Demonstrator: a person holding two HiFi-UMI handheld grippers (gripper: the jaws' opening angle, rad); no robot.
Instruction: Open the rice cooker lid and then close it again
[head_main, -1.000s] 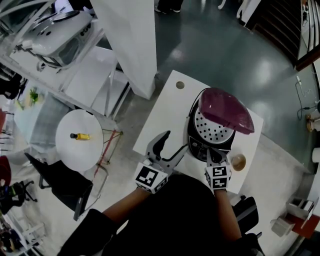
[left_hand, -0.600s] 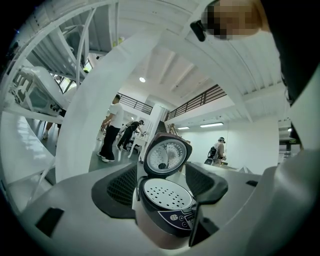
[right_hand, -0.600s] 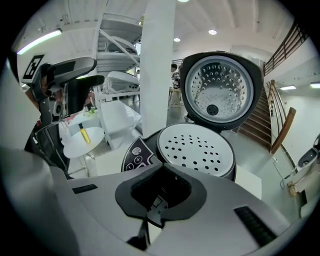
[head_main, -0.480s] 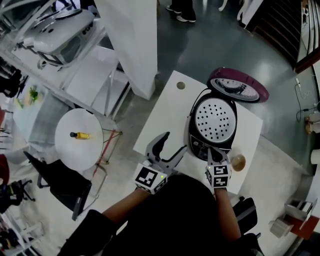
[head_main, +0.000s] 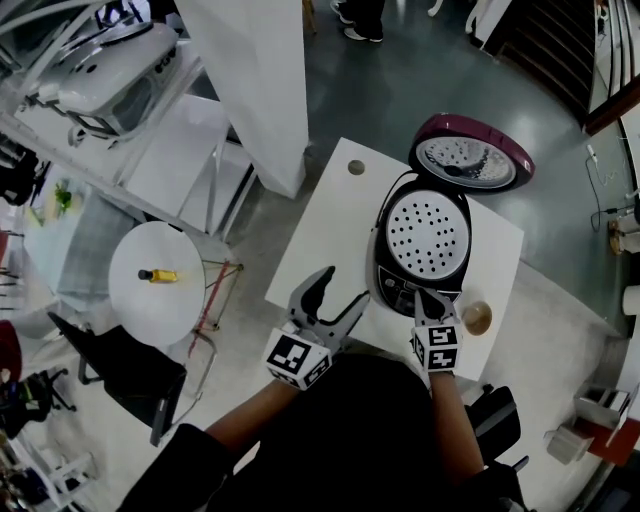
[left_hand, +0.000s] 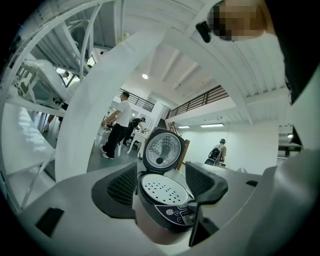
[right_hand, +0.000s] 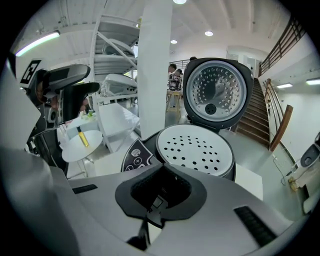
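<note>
Black rice cooker (head_main: 420, 250) on white table, maroon lid (head_main: 470, 165) fully open.

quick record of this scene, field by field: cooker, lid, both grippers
rice cooker: on the white table
lid: open, standing up at the back
inside: white perforated tray showing
left gripper: open, empty, left of the cooker's front
right gripper: shut, tip at the front control panel
task stage: lid opened, not yet closed
</note>
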